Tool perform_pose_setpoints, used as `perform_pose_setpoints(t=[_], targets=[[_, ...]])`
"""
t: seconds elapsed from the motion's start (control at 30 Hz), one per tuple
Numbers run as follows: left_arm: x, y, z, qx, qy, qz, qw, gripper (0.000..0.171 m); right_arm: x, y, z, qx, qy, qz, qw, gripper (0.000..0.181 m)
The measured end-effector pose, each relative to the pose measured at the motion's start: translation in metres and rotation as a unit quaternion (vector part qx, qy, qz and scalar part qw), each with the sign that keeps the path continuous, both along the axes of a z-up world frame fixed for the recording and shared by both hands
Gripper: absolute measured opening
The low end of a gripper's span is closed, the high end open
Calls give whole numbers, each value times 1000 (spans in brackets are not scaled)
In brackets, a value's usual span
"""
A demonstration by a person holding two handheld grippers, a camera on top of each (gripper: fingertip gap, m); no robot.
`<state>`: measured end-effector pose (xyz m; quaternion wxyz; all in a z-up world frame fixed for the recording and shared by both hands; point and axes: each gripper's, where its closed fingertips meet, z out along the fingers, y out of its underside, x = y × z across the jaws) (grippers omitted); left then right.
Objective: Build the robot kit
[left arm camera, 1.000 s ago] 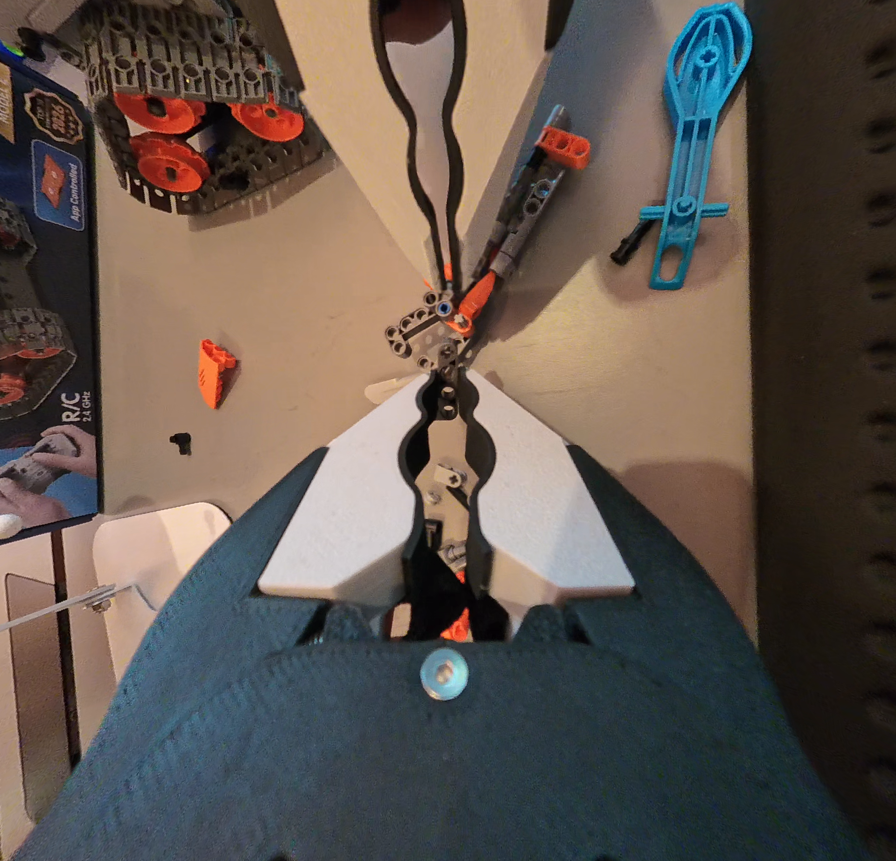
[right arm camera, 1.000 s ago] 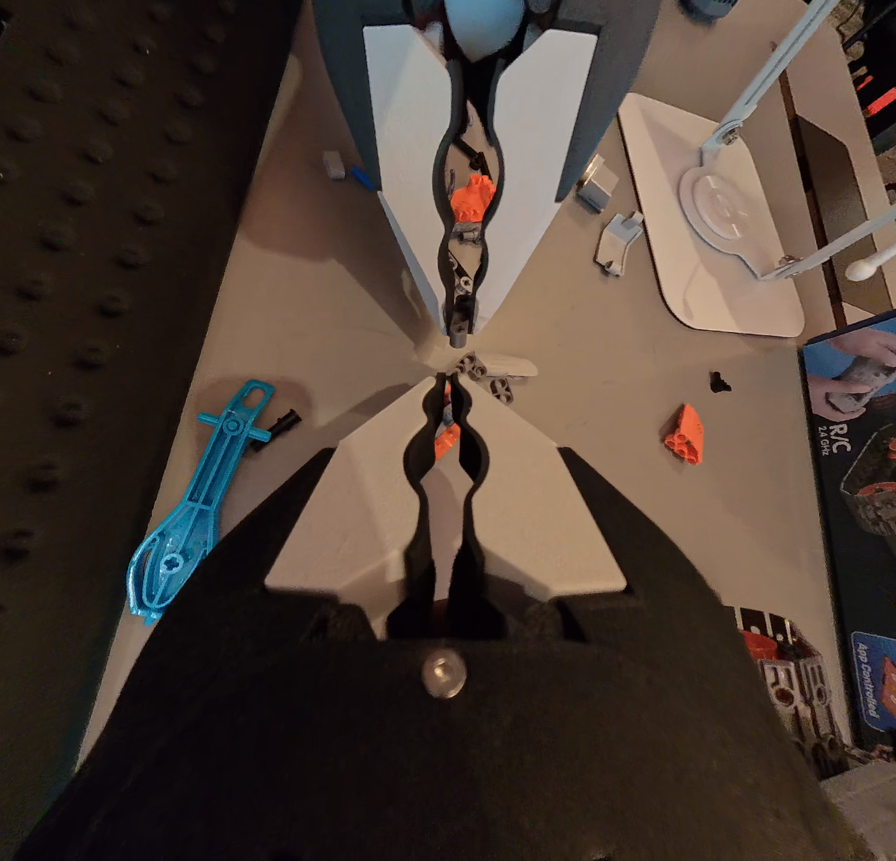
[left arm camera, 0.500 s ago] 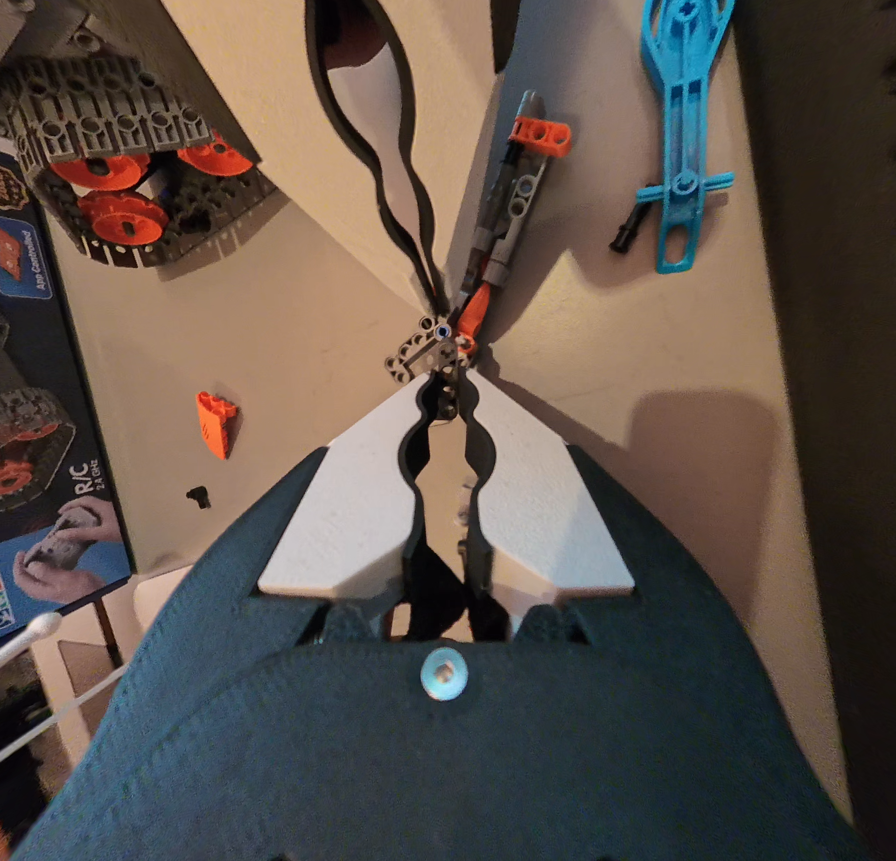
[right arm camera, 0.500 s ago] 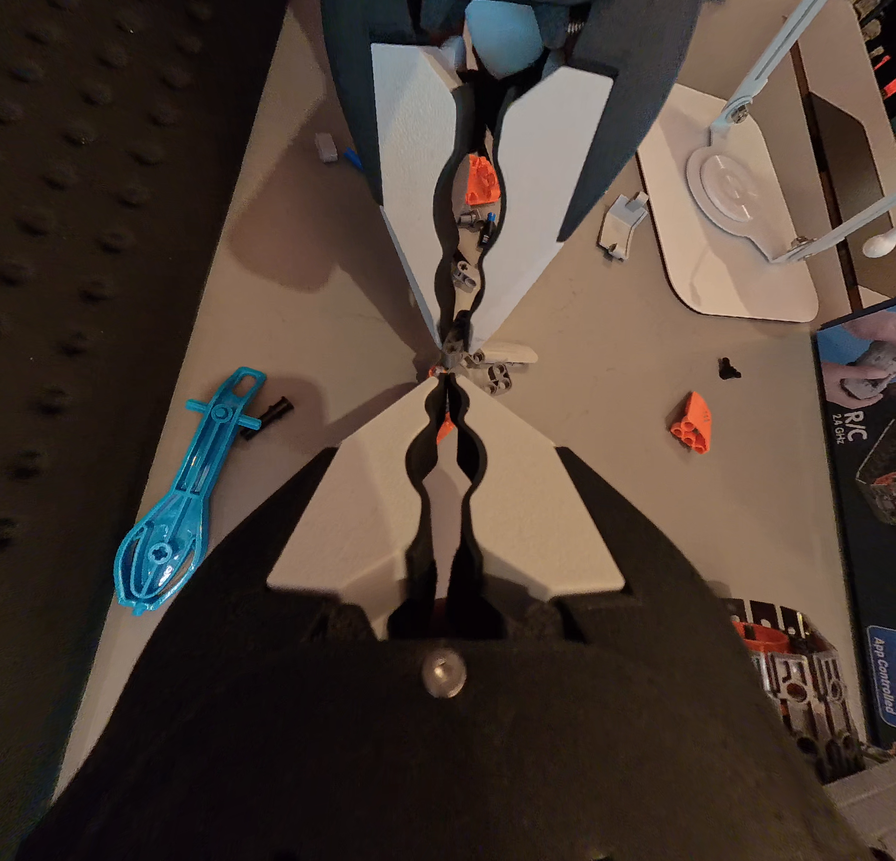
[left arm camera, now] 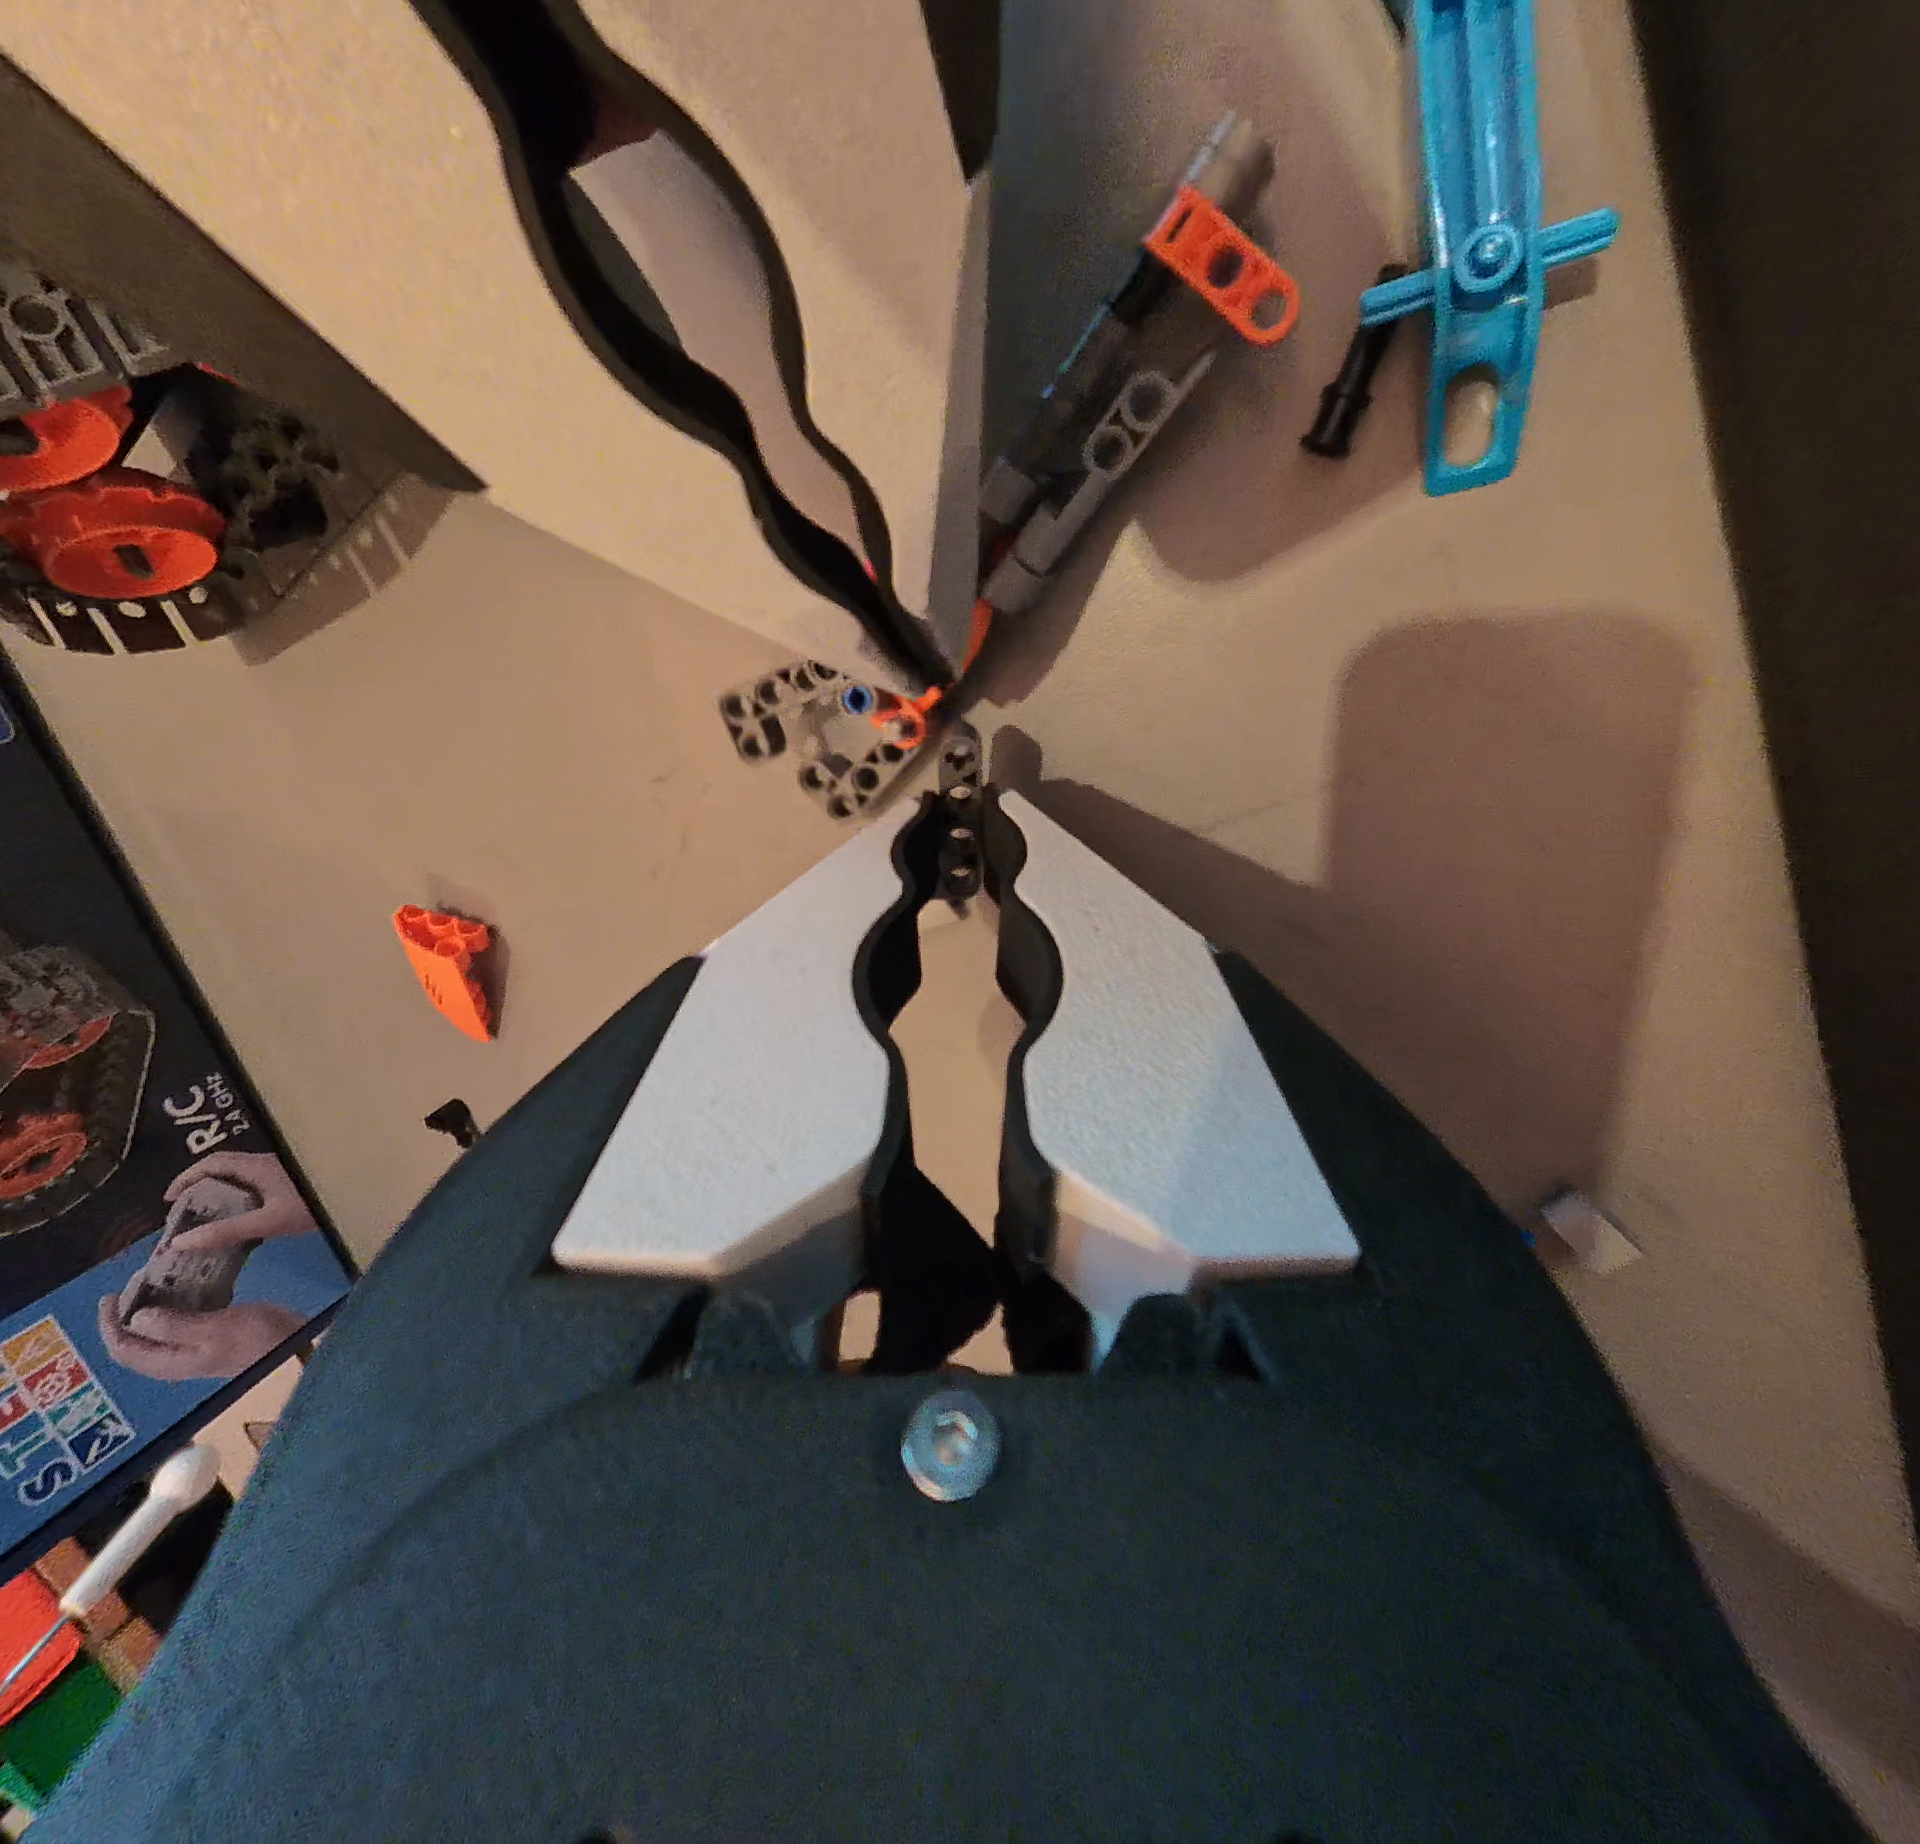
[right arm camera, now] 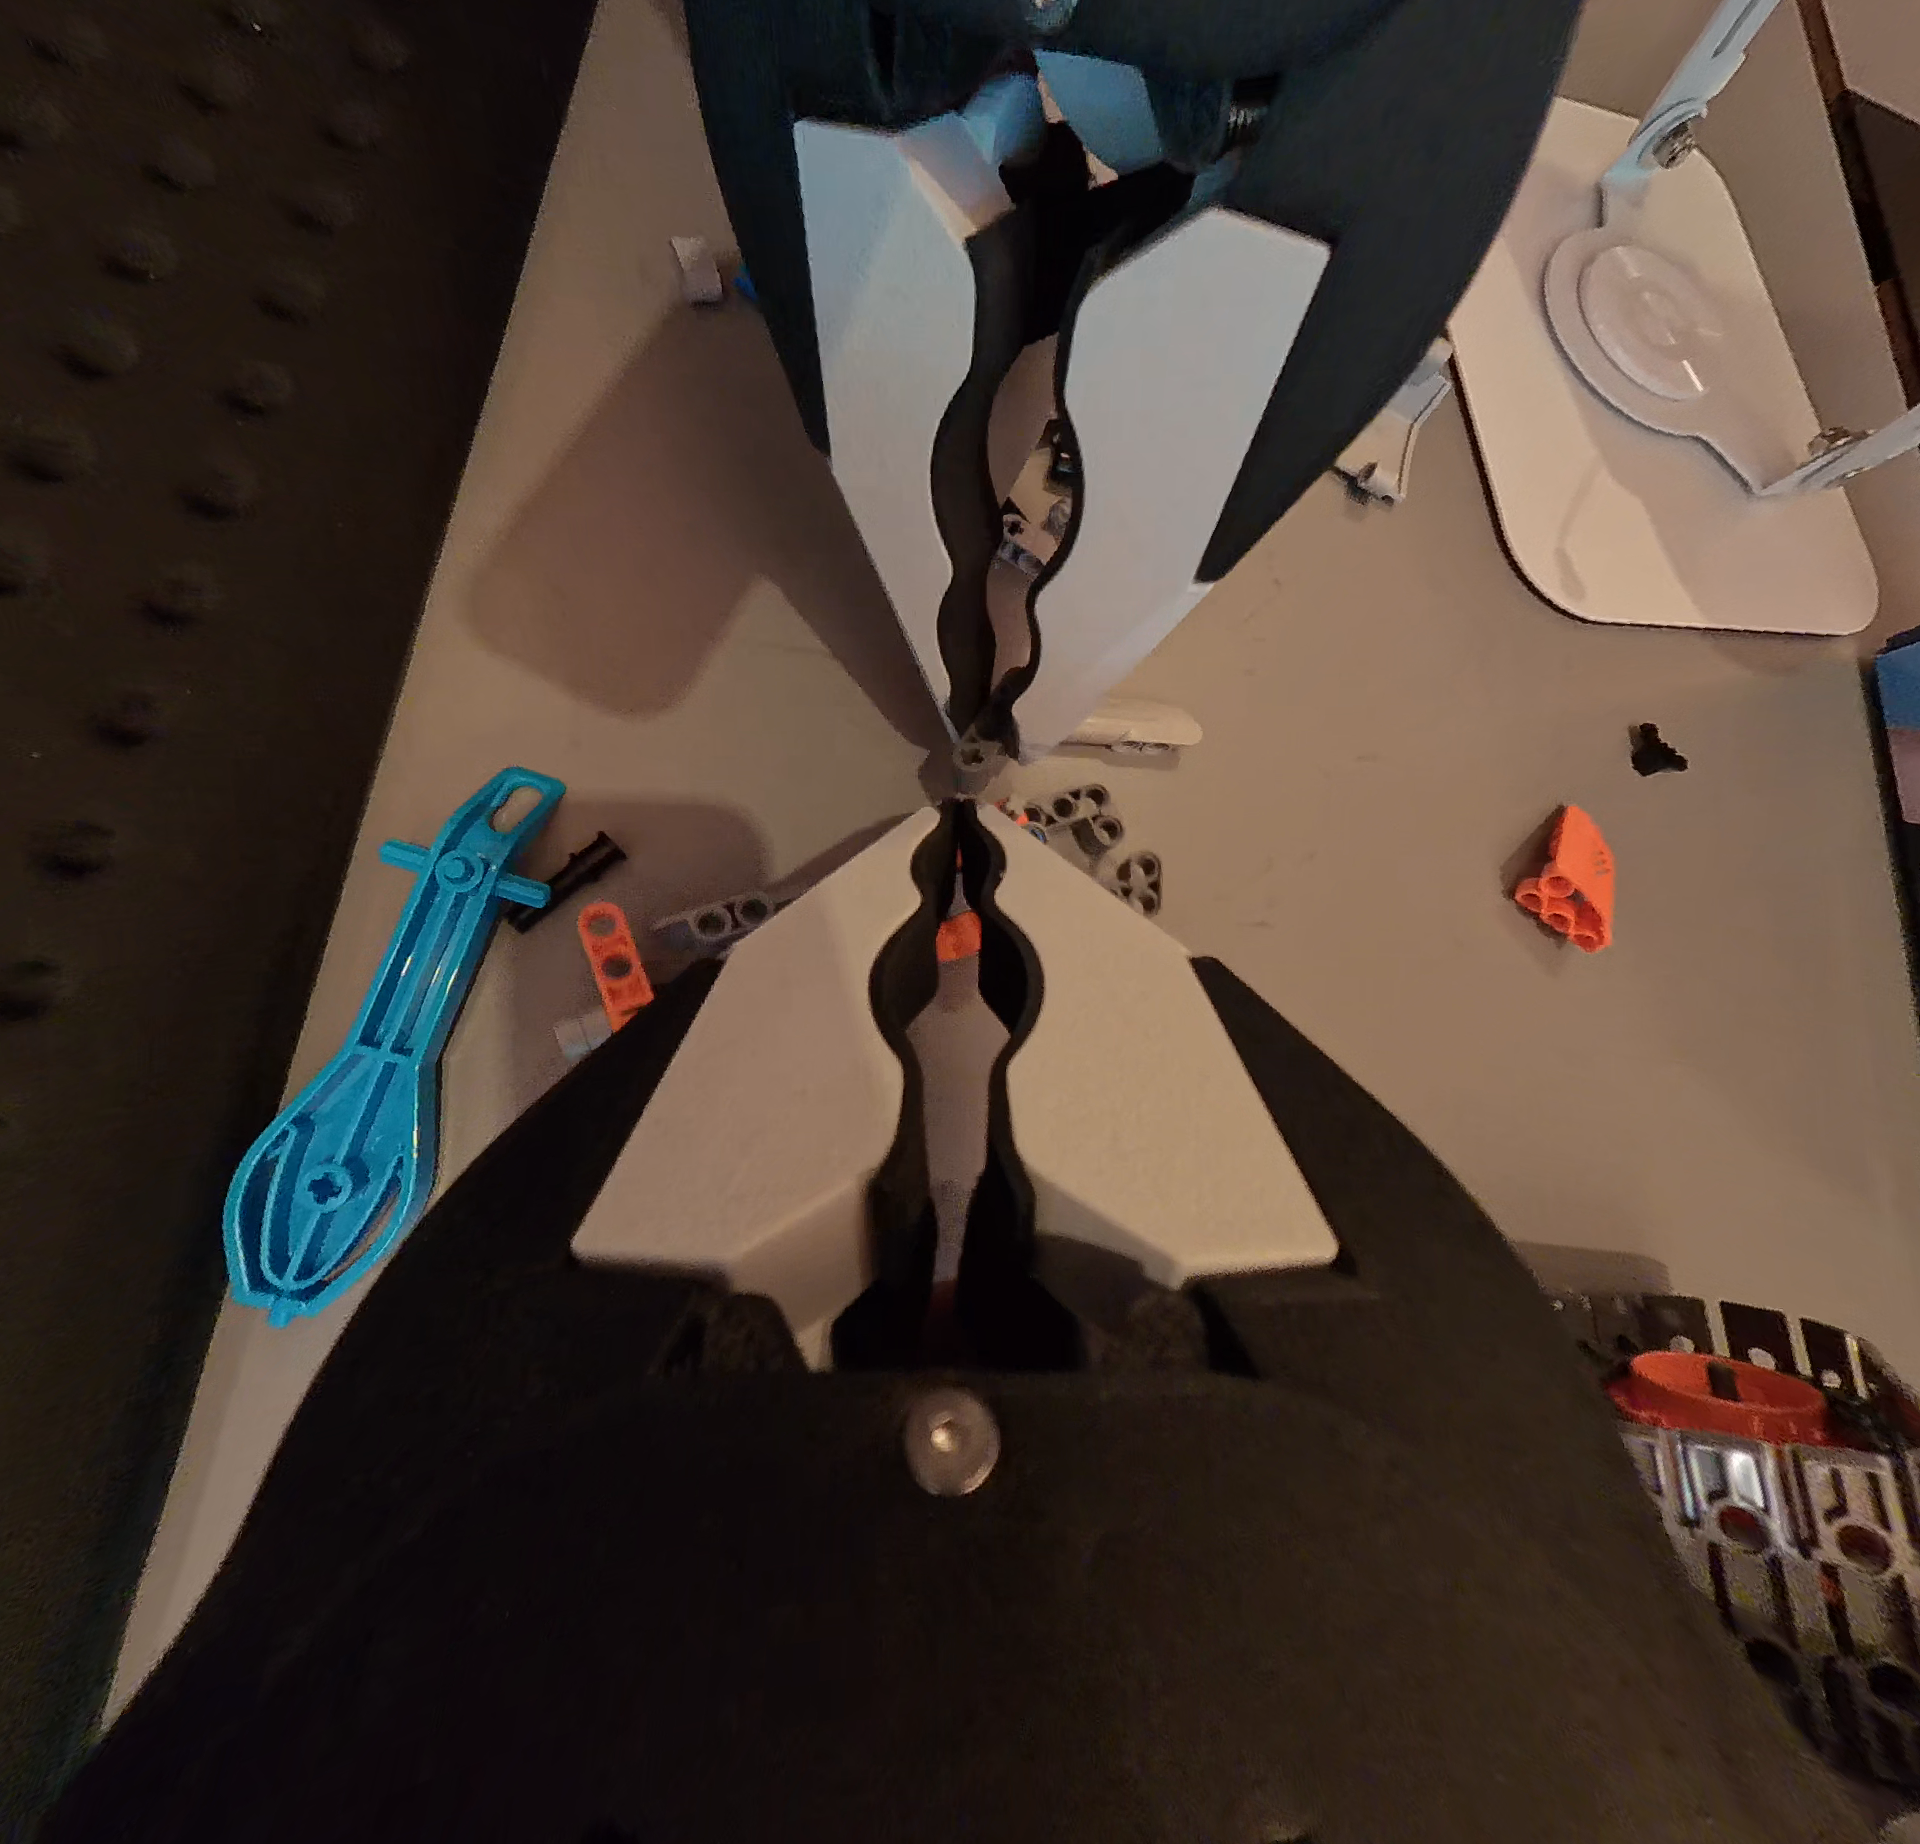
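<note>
The left gripper (left arm camera: 958, 818) is clamped on a dark grey holed beam (left arm camera: 960, 807), raised above the worktop (left arm camera: 1195, 714). Tip to tip with it, the right gripper (right arm camera: 956, 828) is pinched on a small orange piece (right arm camera: 957, 937). The two parts nearly touch but do not look joined. A grey angled frame (left arm camera: 821, 740) lies just beside the tips; a blue lever tool (right arm camera: 395, 1046) lies along the worktop's edge.

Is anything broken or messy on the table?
Nothing looks broken. Loose building pieces lie scattered: an orange wedge brick, a blue lever tool, a tiny black pin. The tracked vehicle seems whole.
</note>
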<state>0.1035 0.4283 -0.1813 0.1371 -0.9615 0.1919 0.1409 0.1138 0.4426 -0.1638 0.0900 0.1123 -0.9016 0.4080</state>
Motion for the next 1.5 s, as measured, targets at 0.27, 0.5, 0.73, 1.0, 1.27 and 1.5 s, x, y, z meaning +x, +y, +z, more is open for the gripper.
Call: perform_pose_setpoints(t=[0.27, 0.5, 0.73, 1.0, 1.27, 1.5], targets=[[-5, -2, 12, 13, -3, -2, 1000, 5, 6, 5, -14, 34, -9, 10, 999, 0], [1, 4, 10, 37, -14, 4, 999, 5, 12, 28, -15, 91, -3, 24, 996, 0], [1, 20, 20, 83, -20, 9, 996, 5, -1, 51, 10, 58, -23, -91, 994, 14], [18, 38, 16, 80, -34, -4, 996, 5, 6, 55, -13, 68, -56, -153, 984, 28], [23, 43, 8, 52, -27, 14, 998, 5, 6, 49, -21, 74, -52, -147, 985, 22], [23, 38, 4, 19, -51, 42, 998, 5, 5, 49, -22, 70, -56, -144, 986, 22]])
